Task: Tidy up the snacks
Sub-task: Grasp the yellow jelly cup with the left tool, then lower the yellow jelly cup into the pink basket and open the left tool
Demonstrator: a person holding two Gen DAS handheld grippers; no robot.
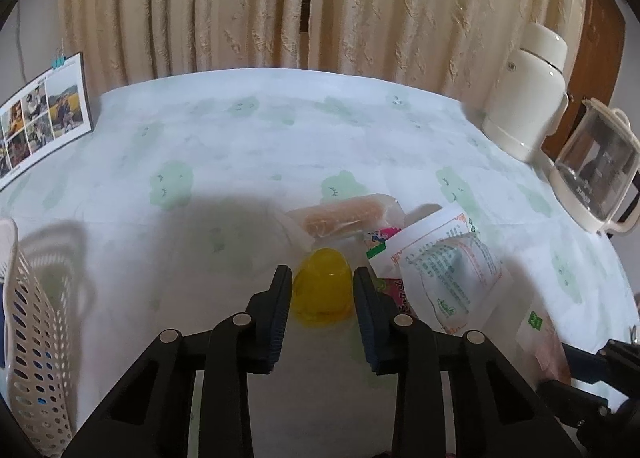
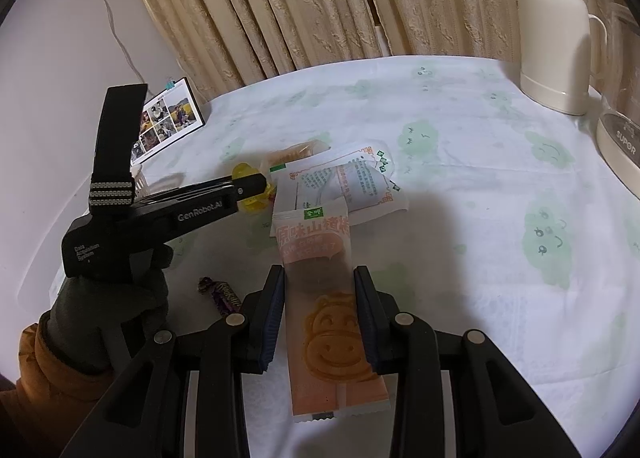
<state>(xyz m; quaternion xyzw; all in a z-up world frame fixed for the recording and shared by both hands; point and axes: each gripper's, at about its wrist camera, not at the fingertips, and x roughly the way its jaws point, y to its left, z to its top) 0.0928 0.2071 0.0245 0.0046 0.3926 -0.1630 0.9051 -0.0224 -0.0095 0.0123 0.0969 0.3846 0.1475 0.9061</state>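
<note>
A yellow jelly cup (image 1: 322, 290) sits on the tablecloth between the fingers of my left gripper (image 1: 322, 278), which is open and straddles it. The right wrist view shows that gripper (image 2: 256, 182) from the side, its tip at the same yellow jelly cup (image 2: 250, 196). My right gripper (image 2: 318, 278) is open around a long orange-pink packet (image 2: 328, 322) with a cartoon face, which lies flat on the table. A white printed packet (image 2: 344, 186), a clear-wrapped roll (image 1: 344, 214) and a purple candy (image 2: 224, 294) lie nearby.
A white perforated basket (image 1: 32, 318) stands at the left edge. At the back right are a cream thermos (image 1: 528, 90) and a glass kettle (image 1: 596, 174). A photo card (image 1: 40, 126) leans at the back left. A gloved hand (image 2: 108, 310) holds the left gripper.
</note>
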